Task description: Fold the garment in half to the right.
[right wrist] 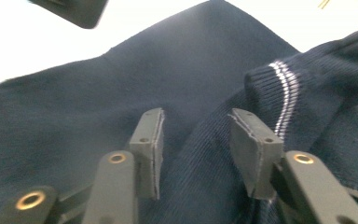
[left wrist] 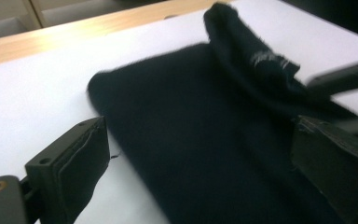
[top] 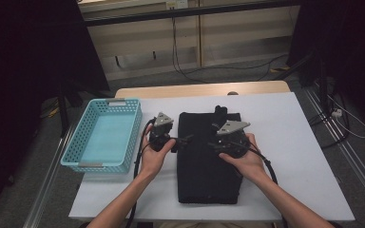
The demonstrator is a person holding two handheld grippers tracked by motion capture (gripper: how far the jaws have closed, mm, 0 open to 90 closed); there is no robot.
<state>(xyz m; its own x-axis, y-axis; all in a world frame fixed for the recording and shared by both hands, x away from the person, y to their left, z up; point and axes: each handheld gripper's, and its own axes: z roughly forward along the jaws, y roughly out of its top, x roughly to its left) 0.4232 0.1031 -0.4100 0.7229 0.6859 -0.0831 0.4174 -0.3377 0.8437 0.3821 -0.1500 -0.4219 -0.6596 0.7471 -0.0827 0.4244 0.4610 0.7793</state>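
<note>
Forearms come in from the bottom of the high view, each hand carrying a gripper over a dark folded sweater (top: 209, 159) on the white surface (top: 294, 137). That sweater lies as a long rectangle, its long axis running away from the person, with a sleeve or cuff bunched at the far right corner. A blue basket (top: 88, 142) stands just beside it on the left, apart from the cloth.

At the sweater's left edge, the left gripper (top: 183, 139) points across the cloth; its fingers (left wrist: 81, 163) stand wide apart with the edge between them, grasping nothing. Over the cloth's right half, the right gripper (top: 214, 142) also has its fingers (right wrist: 151, 140) released, straddling a ribbed fold (right wrist: 200, 182) that runs up toward a cuff with a pale stripe (right wrist: 286, 93).

The coming move seems to turn on that fold: it lies directly between the right fingers and along their line, so the right hand is nearer and placed to clench on it, while the left could pin the edge.
</note>
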